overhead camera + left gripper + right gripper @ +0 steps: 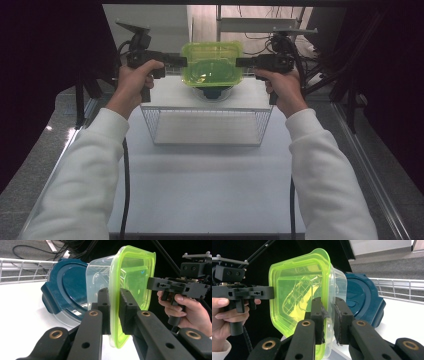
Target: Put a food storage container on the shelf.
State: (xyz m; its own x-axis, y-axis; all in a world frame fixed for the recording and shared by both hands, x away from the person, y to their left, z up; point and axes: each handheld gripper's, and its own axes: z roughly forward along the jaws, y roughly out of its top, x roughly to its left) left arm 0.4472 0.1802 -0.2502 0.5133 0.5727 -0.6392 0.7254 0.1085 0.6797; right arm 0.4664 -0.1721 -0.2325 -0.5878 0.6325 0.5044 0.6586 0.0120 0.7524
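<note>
While I hold the green-lidded container [212, 64] at the upper centre of the high view, my left gripper [176, 61] and right gripper [244, 62] each have their jaws clamped on its lid rim from opposite sides, above a blue-lidded container [212, 92] beyond the wire basket [206, 143].

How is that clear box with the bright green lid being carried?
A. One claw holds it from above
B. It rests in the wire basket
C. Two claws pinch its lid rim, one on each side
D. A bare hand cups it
C: the left claw and the right claw each clamp the rim of the green-lidded box on opposite sides.
</note>
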